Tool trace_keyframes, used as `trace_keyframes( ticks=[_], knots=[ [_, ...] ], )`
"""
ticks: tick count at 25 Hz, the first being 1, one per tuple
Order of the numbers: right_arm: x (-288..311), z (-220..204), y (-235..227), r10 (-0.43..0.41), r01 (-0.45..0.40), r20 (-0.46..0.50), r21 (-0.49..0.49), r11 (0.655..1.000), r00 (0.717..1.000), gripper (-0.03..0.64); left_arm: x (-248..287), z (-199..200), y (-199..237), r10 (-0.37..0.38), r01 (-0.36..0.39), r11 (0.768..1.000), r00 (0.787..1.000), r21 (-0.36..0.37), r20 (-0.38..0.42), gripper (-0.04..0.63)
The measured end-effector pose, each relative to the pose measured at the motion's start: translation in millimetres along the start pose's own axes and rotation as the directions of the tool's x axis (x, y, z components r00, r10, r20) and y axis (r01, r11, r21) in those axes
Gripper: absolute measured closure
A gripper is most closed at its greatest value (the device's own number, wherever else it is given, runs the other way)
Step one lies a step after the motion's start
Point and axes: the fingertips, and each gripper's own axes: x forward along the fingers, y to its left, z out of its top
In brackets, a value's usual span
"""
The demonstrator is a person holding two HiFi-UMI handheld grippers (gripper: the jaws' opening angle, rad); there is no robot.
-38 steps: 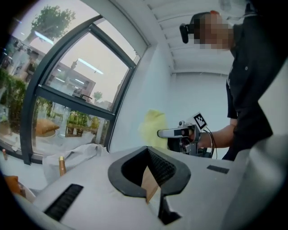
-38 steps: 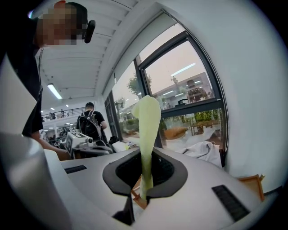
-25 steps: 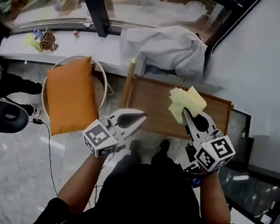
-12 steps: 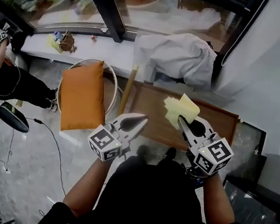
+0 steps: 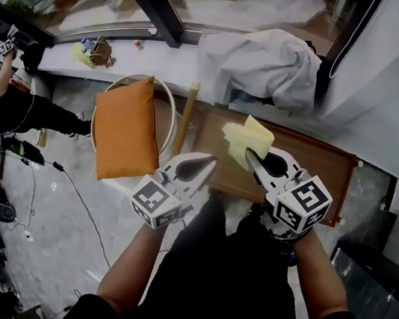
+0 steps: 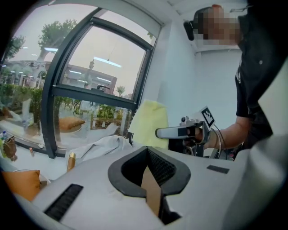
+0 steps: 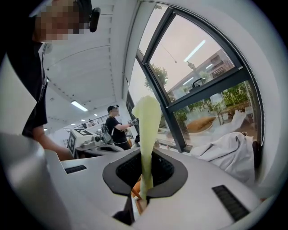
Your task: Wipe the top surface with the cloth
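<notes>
Two-handed above the wooden table top [image 5: 323,168], at 12 o'clock from the torso. Clamps the yellow cloth [image 5: 247,139] edge-on in the right gripper [image 5: 255,157], raised over the top's left half and apparently clear of the wood. Holds the left gripper [image 5: 204,165] closed and empty at 9 o'clock of the right. Risks, likely: dragging the thinly nipped cloth free on contact, or snagging the white sheet [image 5: 265,64] heaped at 12 o'clock.
</notes>
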Motion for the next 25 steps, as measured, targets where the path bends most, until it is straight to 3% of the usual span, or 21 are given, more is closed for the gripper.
trace_keyframes(
  ticks=[4, 11, 16, 25],
  knots=[
    [37, -16, -7, -0.040, 0.038, -0.050, -0.048, 0.998, 0.998, 0.584, -3, -7, 28, -0.003, 0.003, 1.000, 1.000, -0.011, -0.011, 0.583],
    [96, -26, -25, -0.100, 0.099, -0.068, -0.012, 0.995, 0.993, 0.584, 0, -33, 88, 0.061, -0.065, 0.997, 0.991, -0.031, -0.116, 0.583],
    [142, -58, -44, -0.098, 0.103, -0.119, 0.038, 0.994, 0.988, 0.584, 4, -37, 119, 0.071, -0.080, 0.995, 0.988, -0.055, -0.137, 0.584],
    [192, -117, -91, -0.145, 0.184, -0.210, 0.179, 0.966, 0.967, 0.584, 16, -54, 150, 0.070, -0.083, 0.995, 0.982, -0.063, -0.175, 0.583]
  ],
)
